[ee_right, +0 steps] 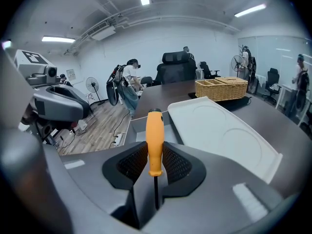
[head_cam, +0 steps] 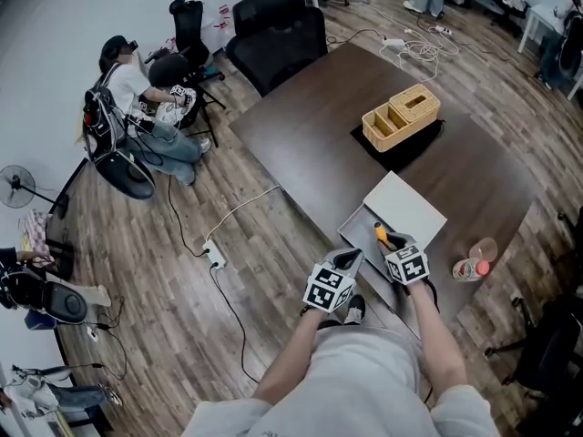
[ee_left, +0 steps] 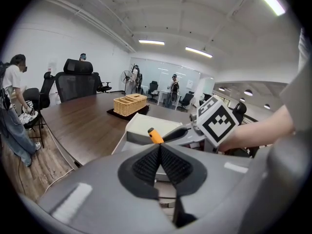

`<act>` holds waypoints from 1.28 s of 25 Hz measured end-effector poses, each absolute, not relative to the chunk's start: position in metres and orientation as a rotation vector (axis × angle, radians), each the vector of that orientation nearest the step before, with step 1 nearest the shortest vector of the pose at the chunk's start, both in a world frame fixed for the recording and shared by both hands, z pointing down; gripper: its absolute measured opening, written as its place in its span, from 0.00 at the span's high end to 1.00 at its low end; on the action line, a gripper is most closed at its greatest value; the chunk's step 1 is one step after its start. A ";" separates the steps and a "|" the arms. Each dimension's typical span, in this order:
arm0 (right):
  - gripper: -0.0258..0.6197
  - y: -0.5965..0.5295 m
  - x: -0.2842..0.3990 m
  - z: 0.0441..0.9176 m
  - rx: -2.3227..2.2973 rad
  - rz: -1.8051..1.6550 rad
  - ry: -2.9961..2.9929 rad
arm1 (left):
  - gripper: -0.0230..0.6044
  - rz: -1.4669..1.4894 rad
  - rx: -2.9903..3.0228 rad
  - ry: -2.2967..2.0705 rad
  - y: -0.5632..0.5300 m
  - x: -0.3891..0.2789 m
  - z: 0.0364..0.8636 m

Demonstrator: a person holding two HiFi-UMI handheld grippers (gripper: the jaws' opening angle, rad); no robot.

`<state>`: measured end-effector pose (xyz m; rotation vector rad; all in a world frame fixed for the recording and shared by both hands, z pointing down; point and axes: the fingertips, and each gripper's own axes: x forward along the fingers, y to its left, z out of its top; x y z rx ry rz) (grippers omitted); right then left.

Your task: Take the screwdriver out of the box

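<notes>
An orange-handled screwdriver (ee_right: 154, 141) stands between the jaws of my right gripper (ee_right: 155, 164), which is shut on it; its handle (head_cam: 383, 236) pokes out over the open grey box (head_cam: 361, 223). From the left gripper view the orange tip (ee_left: 155, 135) shows beside the right gripper's marker cube (ee_left: 218, 122). My left gripper (head_cam: 345, 262) hovers at the box's near left edge, jaws closed together with nothing between them (ee_left: 160, 165). The box's white lid (head_cam: 406, 208) lies open toward the far right.
A wicker basket (head_cam: 401, 116) sits on a black mat further up the dark table (head_cam: 310, 135). A plastic bottle (head_cam: 472, 267) lies at the table's right edge. Office chairs (head_cam: 278, 30) and a seated person (head_cam: 141, 107) are off to the left.
</notes>
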<state>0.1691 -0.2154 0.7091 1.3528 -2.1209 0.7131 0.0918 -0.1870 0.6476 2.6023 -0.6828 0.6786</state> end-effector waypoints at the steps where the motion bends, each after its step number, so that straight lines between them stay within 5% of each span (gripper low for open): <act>1: 0.81 -0.215 0.169 0.709 1.356 0.712 -2.123 | 0.88 0.675 2.602 -0.686 -0.188 0.092 0.647; 32: 0.81 -0.194 0.209 0.651 1.910 0.934 -2.151 | 0.88 0.732 2.660 -0.444 -0.204 0.121 0.638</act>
